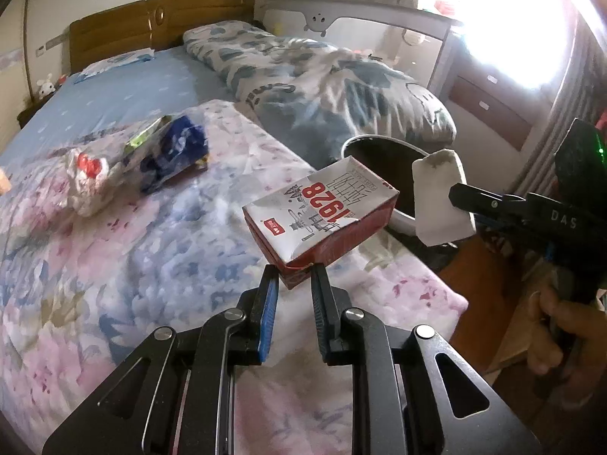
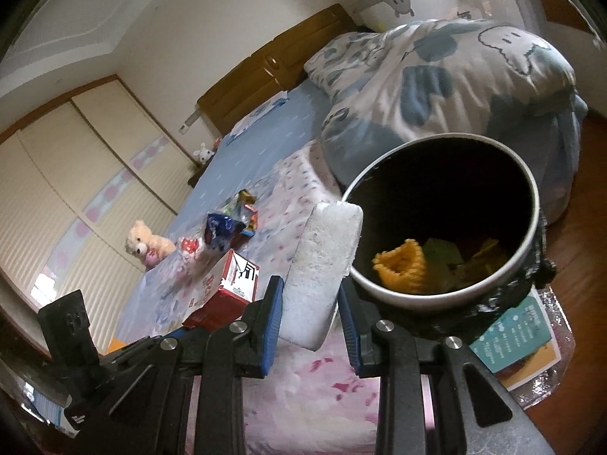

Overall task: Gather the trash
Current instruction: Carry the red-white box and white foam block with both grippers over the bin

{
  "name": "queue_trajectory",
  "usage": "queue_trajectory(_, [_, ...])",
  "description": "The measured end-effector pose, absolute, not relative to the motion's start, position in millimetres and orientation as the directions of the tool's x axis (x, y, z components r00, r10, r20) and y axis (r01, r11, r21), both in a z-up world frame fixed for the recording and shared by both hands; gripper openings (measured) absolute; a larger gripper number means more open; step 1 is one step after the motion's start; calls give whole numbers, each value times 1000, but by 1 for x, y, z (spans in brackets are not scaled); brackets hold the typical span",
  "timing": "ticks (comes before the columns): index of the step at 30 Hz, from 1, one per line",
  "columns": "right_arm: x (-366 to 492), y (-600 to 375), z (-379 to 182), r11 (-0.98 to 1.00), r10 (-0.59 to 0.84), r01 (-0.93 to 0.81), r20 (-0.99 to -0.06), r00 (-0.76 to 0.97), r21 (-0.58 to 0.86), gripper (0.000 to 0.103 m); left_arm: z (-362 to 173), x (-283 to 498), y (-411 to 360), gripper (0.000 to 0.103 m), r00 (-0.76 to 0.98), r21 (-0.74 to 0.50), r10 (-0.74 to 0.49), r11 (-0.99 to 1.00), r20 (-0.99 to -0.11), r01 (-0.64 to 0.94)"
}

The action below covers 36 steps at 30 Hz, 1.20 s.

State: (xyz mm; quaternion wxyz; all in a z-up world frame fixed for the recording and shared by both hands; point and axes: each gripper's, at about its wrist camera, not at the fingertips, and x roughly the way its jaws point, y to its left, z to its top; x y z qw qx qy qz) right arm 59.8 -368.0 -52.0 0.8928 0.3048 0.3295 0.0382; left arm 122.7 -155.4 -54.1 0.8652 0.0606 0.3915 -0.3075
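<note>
My left gripper (image 1: 294, 271) is shut on a corner of a crumpled red-and-white milk carton (image 1: 320, 214), held above the floral quilt. The right gripper (image 2: 309, 292) is shut on a white foam block (image 2: 322, 265), close to the rim of the round bin (image 2: 531, 227). From the left wrist view the foam block (image 1: 442, 199) hangs in front of the bin (image 1: 375, 151), right of the carton. The carton (image 2: 227, 290) also shows left of the right gripper. Inside the bin lie a yellow knitted piece (image 2: 400, 267) and some greenish scraps.
Crumpled wrappers (image 1: 167, 151) and a white bag (image 1: 89, 182) lie on the floral quilt (image 1: 114, 265). A rolled blue-and-white duvet (image 1: 322, 87) lies behind the bin. A book (image 2: 516, 337) lies on the wooden floor by the bin. A hand (image 1: 557, 326) holds the right gripper's handle.
</note>
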Motion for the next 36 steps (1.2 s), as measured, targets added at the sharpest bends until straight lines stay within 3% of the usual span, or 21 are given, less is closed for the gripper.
queue_trajectory(36, [57,-446,-56,783,171,233,-560,811,577,29,-40,139,-265,17,464,-85,-520,726,-718,682])
